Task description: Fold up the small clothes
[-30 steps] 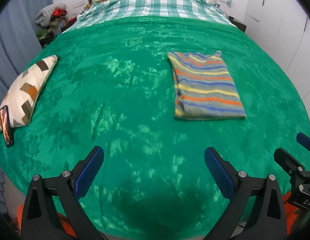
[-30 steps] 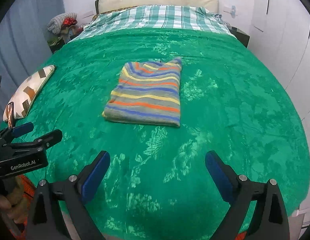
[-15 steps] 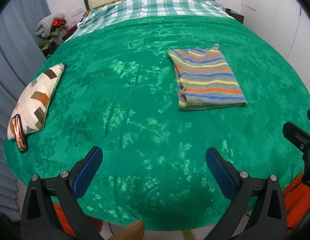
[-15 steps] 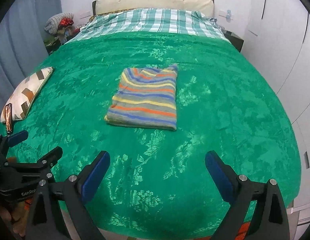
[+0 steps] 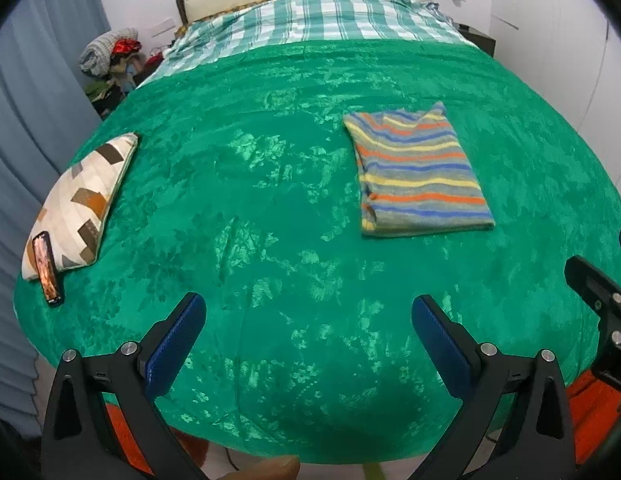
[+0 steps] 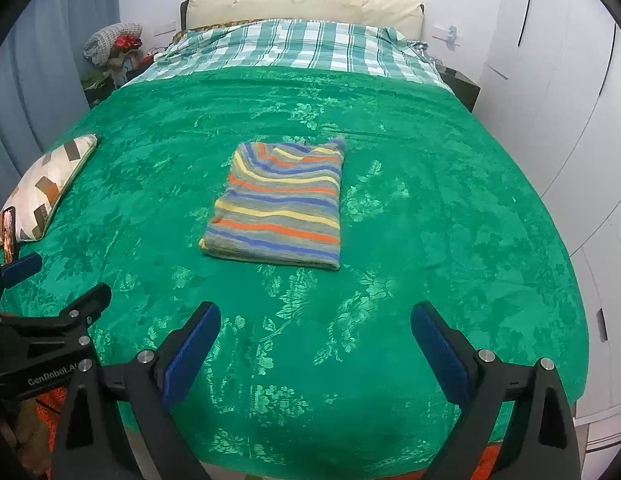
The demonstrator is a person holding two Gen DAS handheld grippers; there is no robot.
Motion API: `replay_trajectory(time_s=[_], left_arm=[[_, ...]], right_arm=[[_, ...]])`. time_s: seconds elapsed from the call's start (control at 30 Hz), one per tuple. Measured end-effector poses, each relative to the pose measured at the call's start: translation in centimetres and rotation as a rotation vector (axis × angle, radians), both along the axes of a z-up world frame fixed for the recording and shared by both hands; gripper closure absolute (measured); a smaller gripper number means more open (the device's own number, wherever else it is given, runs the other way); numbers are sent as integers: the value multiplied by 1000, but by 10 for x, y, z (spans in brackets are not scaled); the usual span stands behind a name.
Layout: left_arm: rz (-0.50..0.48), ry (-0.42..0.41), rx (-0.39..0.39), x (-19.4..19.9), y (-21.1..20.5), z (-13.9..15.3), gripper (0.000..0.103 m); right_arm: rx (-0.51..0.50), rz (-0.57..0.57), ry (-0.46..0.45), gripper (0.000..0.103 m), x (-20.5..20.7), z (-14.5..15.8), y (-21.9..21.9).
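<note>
folded striped shirt (image 6: 280, 204) is lying mid-bed, long axis running toward the headboard; right gripper (image 6: 314, 346) is nearer, both grippers gaping empty, left gripper (image 5: 308, 340) too.

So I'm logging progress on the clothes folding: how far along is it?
Done: the striped garment lies folded in a neat rectangle on the green blanket. In hand: nothing; the left gripper and right gripper are both open, empty and short of it. Left: no other unfolded clothes show on the bed, so the job looks finished.
</note>
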State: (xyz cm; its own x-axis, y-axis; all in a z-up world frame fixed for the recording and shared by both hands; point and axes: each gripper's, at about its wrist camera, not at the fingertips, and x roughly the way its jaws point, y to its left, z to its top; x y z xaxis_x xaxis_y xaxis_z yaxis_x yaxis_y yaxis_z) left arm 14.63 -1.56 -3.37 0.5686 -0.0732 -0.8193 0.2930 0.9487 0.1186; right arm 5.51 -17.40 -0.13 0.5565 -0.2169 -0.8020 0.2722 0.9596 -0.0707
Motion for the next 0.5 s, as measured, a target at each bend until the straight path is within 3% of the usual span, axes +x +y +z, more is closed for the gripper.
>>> replay_trajectory(time_s=[0.2, 0.5], left_arm=[[-6, 7, -22, 1, -1, 1, 0], [-2, 10, -25, 0, -1, 10, 0]], right_arm=[[-21, 6, -3, 8, 0, 5, 3], [38, 25, -12, 8, -6, 15, -1]])
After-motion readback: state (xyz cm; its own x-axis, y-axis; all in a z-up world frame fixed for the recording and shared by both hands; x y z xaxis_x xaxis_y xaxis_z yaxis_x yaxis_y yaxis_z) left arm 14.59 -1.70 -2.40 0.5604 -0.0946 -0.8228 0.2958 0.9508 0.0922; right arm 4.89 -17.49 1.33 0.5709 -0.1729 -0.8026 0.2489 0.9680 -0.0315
